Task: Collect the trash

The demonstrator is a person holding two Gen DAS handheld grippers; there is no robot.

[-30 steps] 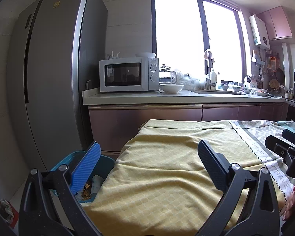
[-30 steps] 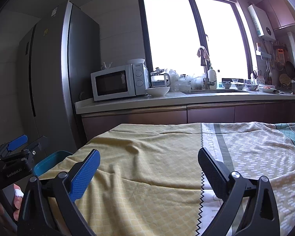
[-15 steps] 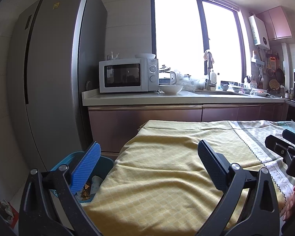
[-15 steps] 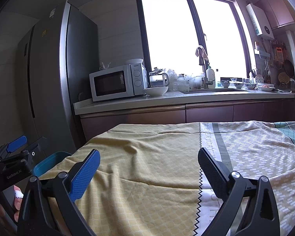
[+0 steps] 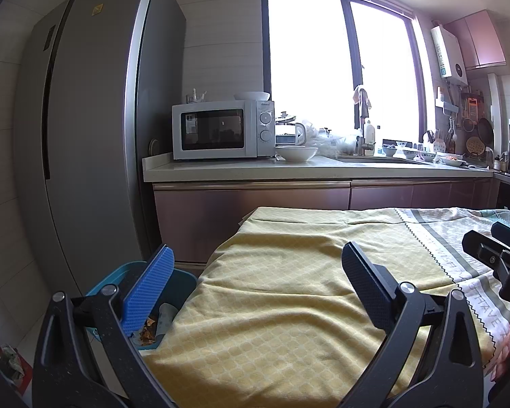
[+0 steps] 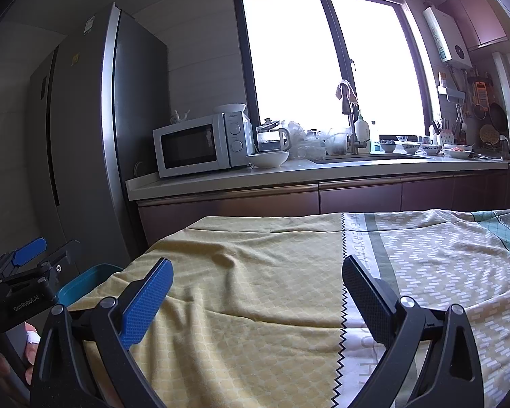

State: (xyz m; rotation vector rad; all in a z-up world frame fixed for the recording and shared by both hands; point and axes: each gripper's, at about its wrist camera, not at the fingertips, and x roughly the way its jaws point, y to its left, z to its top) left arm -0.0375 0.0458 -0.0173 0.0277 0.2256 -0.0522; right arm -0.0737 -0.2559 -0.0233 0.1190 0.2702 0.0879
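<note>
A blue bin (image 5: 180, 280) stands on the floor at the table's left edge, with scraps of trash (image 5: 149, 326) inside; its rim also shows in the right wrist view (image 6: 85, 280). My left gripper (image 5: 255, 289) is open and empty above the table's left end, its blue finger over the bin. My right gripper (image 6: 256, 295) is open and empty over the yellow tablecloth (image 6: 255, 272). Each gripper shows at the edge of the other's view.
The table carries a yellow and patterned cloth (image 5: 289, 272). Behind it runs a counter (image 5: 323, 170) with a microwave (image 5: 221, 129), a bowl (image 5: 295, 153) and a sink. A tall fridge (image 5: 95, 136) stands at the left. Crumpled litter (image 5: 10, 360) lies on the floor at the far left.
Both views have shifted very slightly; the grippers stay open and hold nothing.
</note>
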